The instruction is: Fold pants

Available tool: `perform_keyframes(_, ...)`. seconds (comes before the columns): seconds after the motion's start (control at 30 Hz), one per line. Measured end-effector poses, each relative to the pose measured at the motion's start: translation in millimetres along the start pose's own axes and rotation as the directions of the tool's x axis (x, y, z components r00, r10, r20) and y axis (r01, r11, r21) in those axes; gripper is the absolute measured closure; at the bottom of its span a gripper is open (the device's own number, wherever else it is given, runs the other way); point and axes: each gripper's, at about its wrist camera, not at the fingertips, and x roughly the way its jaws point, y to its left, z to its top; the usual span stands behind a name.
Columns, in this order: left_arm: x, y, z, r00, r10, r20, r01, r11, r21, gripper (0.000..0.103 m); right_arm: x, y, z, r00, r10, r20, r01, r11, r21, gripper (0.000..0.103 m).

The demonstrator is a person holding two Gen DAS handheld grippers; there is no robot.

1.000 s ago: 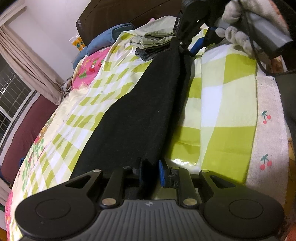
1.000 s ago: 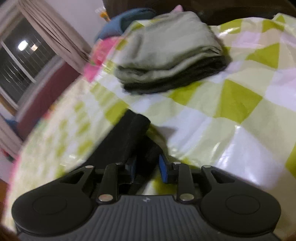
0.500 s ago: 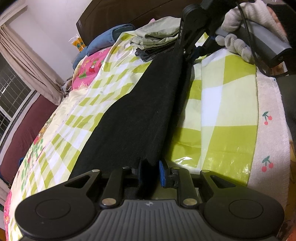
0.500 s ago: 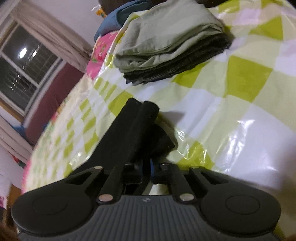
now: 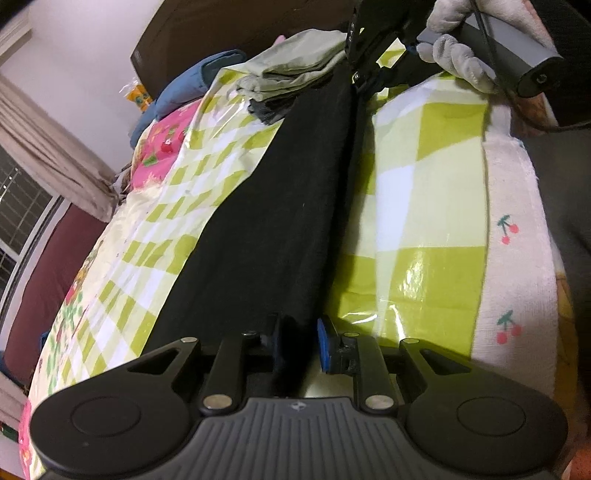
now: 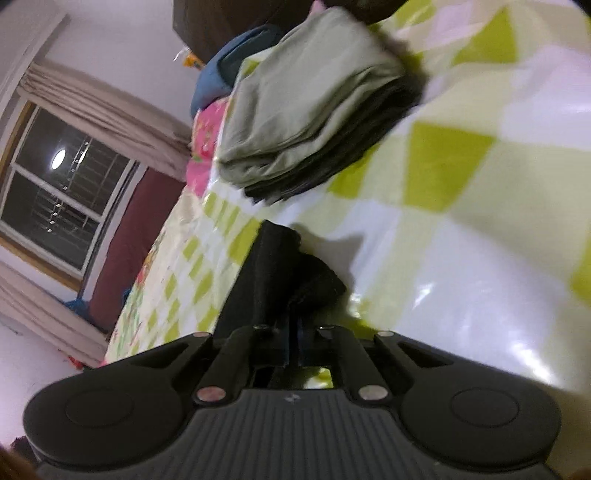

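Note:
Long black pants (image 5: 280, 206) lie stretched along the bed's green-checked cover (image 5: 424, 184). At their near end, my left gripper (image 5: 299, 345) is shut on a bunched fold of the fabric between its blue pads. At the far end, a gloved hand (image 5: 454, 55) holds my right gripper (image 5: 364, 77), which is clamped on the pants. In the right wrist view, that gripper (image 6: 293, 347) is shut on the crumpled black pants end (image 6: 273, 280), with its pads hidden by cloth.
A stack of folded clothes (image 6: 306, 122), olive on dark grey, sits just beyond the pants' far end. A blue pillow (image 5: 192, 88) and dark headboard (image 5: 221, 33) lie behind it. A cherry-print cloth (image 5: 517, 240) borders the bed's right edge. A window (image 6: 62, 192) is on the left.
My right gripper's jaws closed onto the pants' far end, and it rolled, tilting its view. The left gripper kept its hold and place.

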Motion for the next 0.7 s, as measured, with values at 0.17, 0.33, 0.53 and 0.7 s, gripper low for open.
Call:
perform_keyframes(0.17,-1.9,-3.7,-4.1,1.0,-0.002,0.001,0.002,1.0,0.022,0.067,-1.6,3.7,7.1,1.0,-0.005,0.012,0.004,0.999,0.035,0.1)
perform_keyframes(0.33,-3.6,-1.0,-7.8,1.0,-0.006,0.002,0.006,1.0,-0.006,0.067,4.7,-9.1,7.9,1.0,-0.009,0.012,0.008,0.993,0.115,0.098)
perform_keyframes(0.53,-6.2,-1.2,-10.1,1.0,0.003,0.003,-0.003,1.0,-0.022,0.066,-5.6,-29.7,5.6,0.987,0.127,0.1,-0.151,0.941,0.303,0.087)
perform_keyframes(0.7,-5.1,-1.1,-8.8,1.0,0.006,0.001,-0.006,1.0,-0.029,0.066,0.1,-25.1,5.7,0.981,0.152,0.124,-0.183,0.935,0.303,0.072)
